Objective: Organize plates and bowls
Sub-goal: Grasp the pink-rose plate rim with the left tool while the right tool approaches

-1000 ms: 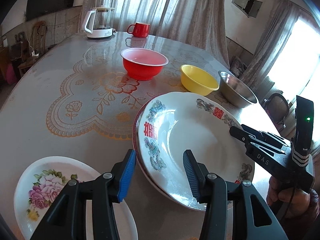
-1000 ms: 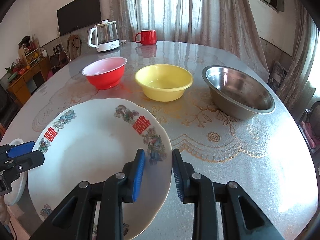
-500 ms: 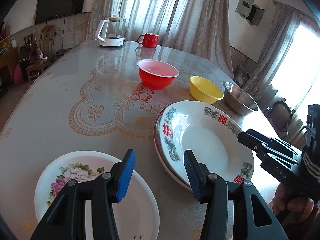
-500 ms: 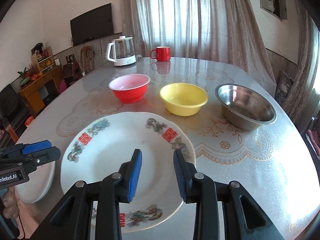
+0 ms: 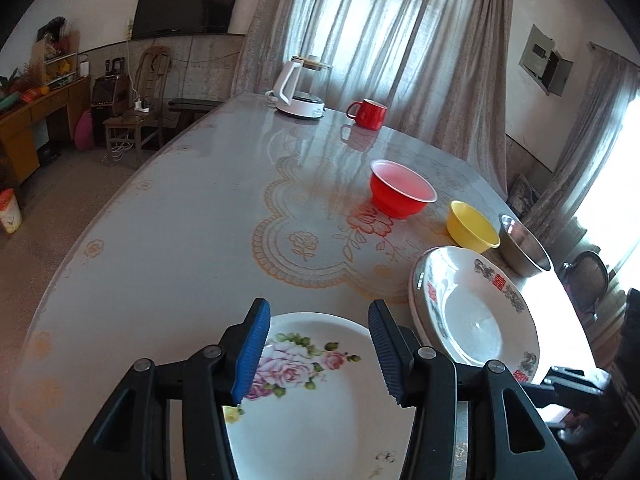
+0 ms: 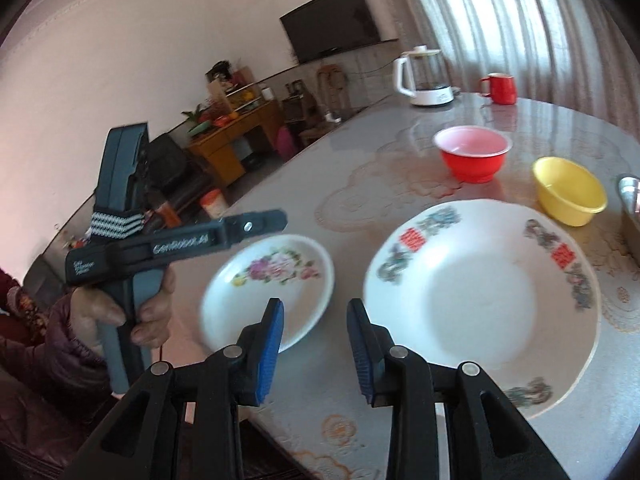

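Plates and bowls sit along the near right part of my worktop [image 5: 180,240], which has an orange lace and flower pattern. The small plate [image 5: 320,396] is white with pink and purple roses and lies right under my left tool [image 5: 316,352], whose blue-padded jaws stand wide apart with nothing between them. Just to its right is the large plate [image 5: 476,320], white with red characters and dark motifs round the rim; a second rim edge shows beneath it, so it seems to rest on another plate. Beyond it stand the red bowl [image 5: 402,194], the yellow bowl [image 5: 472,230] and the steel bowl [image 5: 522,246] in a row running right. My right tool [image 6: 316,346] hangs over the gap between the two plates, its jaws moderately parted and empty.

The steel bowl is cut off at the right edge of the right wrist view, and the small plate there is blurred. My left tool's side reads "GenRobot.AI"; the smaller print beside it I cannot make out. A white kettle [image 5: 298,88] and a red mug [image 5: 368,113] stand at the far end.
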Demonstrator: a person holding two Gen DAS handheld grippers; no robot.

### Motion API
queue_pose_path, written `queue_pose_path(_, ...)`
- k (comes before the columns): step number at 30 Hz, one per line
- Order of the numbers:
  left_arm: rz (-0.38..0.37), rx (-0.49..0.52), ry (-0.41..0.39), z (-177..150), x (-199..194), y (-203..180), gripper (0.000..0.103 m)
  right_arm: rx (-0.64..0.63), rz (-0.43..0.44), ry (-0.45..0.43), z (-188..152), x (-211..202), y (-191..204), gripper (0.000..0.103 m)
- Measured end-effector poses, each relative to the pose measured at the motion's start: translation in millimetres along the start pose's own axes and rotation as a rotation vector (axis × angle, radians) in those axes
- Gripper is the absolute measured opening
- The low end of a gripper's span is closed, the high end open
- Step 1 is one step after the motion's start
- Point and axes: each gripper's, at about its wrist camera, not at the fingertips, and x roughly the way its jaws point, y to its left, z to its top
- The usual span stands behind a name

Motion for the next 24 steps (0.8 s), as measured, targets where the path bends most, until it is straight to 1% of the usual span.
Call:
queue_pose_path(3,0.031,-0.017,-0.003,-4,-4,16,0.052,-0.003,0.073,0.072,-7,25,13,0.032)
queue_pose_path(4,0.045,-0.021,-0.003,-7,-6,22,0.052,-0.008,0.085,0.098,-9,33,17,0.032)
queue_pose_path(8,0.081,-0.041,0.013,-18,-8,43,0.052,-0.036,0.076,0.149,-13,50,28,0.032)
queue_pose_path(11,0.099,-0.043,0.043,-29,-6,54,0.052,-0.028,0.088,0.16,-17,53,27,0.034)
queue_pose_path(15,0.048,-0.055,0.066,-44,-5,61,0.051,0.006,0.088,0.173,-19,60,21,0.036)
queue_pose_path(16,0.044,-0.048,0.071,-47,-4,60,0.051,0.015,0.09,0.173,-20,61,21,0.042)
queue_pose_path(17,0.042,-0.04,0.076,-49,-3,59,0.051,0.022,0.088,0.167,-20,62,21,0.045)
queue_pose_path(20,0.013,-0.012,0.091,-53,-1,53,0.051,0.043,0.078,0.158,-18,63,18,0.045)
queue_pose_path(23,0.009,0.001,0.098,-54,4,49,0.051,0.057,0.077,0.171,-19,66,16,0.045)
queue_pose_path(24,0.009,-0.002,0.098,-55,6,49,0.048,0.054,0.07,0.179,-19,68,17,0.045)
